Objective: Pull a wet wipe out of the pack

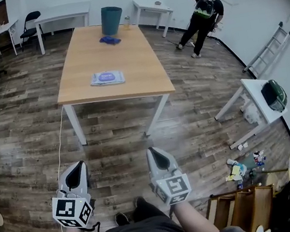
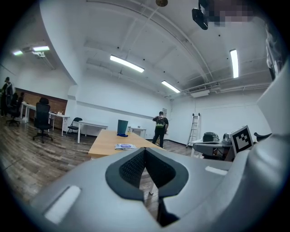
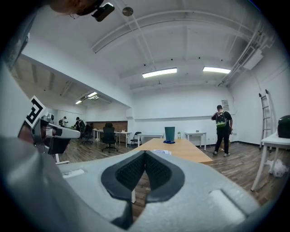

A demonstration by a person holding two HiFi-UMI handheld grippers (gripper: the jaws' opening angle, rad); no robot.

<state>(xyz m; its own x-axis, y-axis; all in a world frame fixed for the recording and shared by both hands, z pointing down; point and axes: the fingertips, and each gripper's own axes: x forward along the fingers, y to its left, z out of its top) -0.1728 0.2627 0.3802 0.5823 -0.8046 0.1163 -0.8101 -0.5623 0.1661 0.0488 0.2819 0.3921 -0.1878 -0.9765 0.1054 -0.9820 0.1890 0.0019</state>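
A flat wet wipe pack (image 1: 107, 78) with a purple label lies on the near half of a long wooden table (image 1: 145, 80), well ahead of both grippers. The pack also shows small in the left gripper view (image 2: 125, 146) and just over the jaws in the right gripper view (image 3: 162, 152). My left gripper (image 1: 77, 167) and right gripper (image 1: 153, 153) are held side by side above the wood floor, short of the table's near edge. Both are shut with nothing between the pads and point toward the table.
A teal bin (image 1: 111, 20) and a blue cloth (image 1: 109, 39) sit at the table's far end. A person with a backpack (image 1: 203, 17) stands at the back right. A ladder (image 1: 271, 47), a small white table (image 1: 257, 97), floor clutter (image 1: 244, 165) and a wooden crate (image 1: 245, 206) lie right.
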